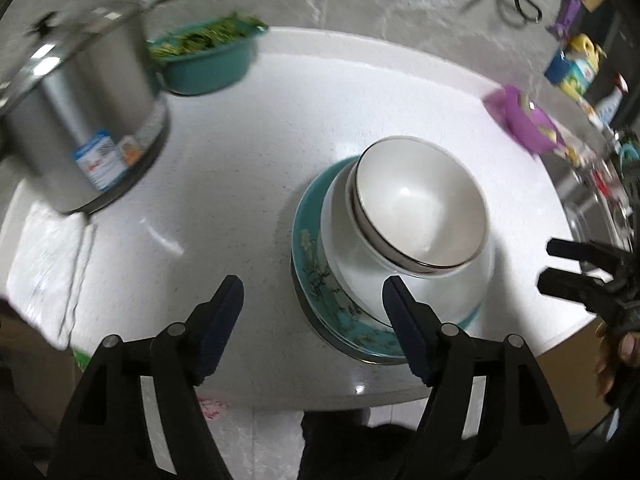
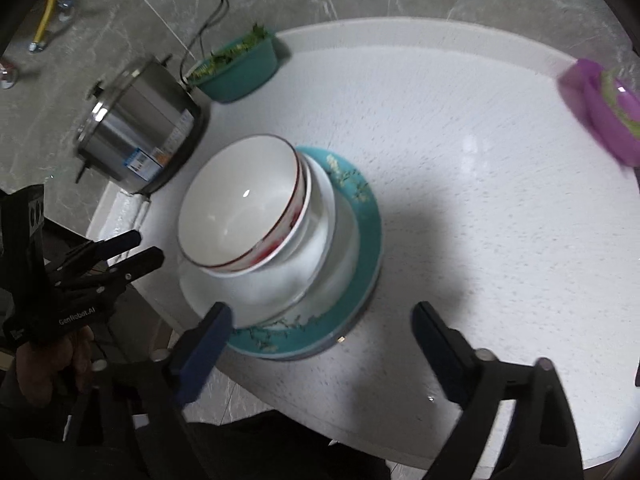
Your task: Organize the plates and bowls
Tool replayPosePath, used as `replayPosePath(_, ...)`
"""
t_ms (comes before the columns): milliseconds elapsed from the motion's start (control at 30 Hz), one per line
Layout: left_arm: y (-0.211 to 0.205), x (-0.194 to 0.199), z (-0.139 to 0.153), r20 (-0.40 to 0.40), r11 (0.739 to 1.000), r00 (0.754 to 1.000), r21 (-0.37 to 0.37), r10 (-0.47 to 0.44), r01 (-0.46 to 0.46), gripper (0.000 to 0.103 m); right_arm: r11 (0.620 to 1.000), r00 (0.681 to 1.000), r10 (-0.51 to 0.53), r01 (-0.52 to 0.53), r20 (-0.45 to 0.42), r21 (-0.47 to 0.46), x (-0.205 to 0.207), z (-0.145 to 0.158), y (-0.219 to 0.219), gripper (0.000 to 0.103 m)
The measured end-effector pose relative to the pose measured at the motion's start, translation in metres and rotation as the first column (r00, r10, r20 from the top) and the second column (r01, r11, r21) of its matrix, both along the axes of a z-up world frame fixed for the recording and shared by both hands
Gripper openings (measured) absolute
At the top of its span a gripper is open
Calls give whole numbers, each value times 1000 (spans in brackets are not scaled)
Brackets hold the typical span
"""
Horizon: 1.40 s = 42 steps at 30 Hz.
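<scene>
At the far left of the round white speckled tabletop [image 2: 460,168] stands a lidded stainless-steel electric pot [image 2: 138,136] with a blue label, and just behind it a teal plastic basin of chopped greens [image 2: 240,68]; neither belongs to the stacking job.

Nearer the middle sits the task's pile: a teal ceramic plate with a blossom-branch pattern [image 2: 356,236] at the bottom, touching the table, then a plain white plate or shallow dish [image 2: 320,200] on it, and on top a white porcelain bowl with a thin dark-red rim line [image 2: 240,208]. The bowl appears to nest in another white bowl beneath it, though blur makes the count uncertain, and it sits tilted and off-centre.

The left gripper [image 1: 312,324] hovers above the near edge of the stack with its blue-padded jaws apart and nothing between them. The right gripper [image 2: 320,332] likewise hangs over the near rim of the teal plate, jaws spread wide and empty.

This crockery will likely handle as stiff, fairly heavy, glazed and slippery, and it would chip or shatter if dropped. The best hold is probably a pinch across a rim, one pad inside and one outside, on the top bowl first; lifting the whole pile by the bottom plate risks the tilted bowl sliding.

At the far right edge lies a purple plastic dish [image 2: 608,116].
</scene>
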<state>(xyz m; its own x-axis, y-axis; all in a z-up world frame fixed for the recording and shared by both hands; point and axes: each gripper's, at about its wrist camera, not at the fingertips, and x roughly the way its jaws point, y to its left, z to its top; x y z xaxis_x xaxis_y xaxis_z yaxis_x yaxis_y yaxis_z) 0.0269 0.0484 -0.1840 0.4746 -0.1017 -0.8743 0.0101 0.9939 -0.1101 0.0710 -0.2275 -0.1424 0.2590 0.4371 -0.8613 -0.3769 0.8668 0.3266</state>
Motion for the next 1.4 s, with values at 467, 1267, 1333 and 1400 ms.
replayPosePath(467,-59,-46,89,107,985,986,104,124,-136,76,995,952,-92,99,292,-9,-51,97,-25,103)
replayPosePath(1267,-64,-93,165,248,989,967,118,59,-91,90,960,875,-219,273,432,-65,-101,157,6,103)
replayPosePath(1333,-62,-93,164,244,988,968,123,62,-95,90,959,877,-222,275,427,-66,-101,157,6,103)
replayPosePath(1400,-61,-95,164,244,987,967,124,67,-100,90,959,876,-221,276,428,-70,-101,157,6,103)
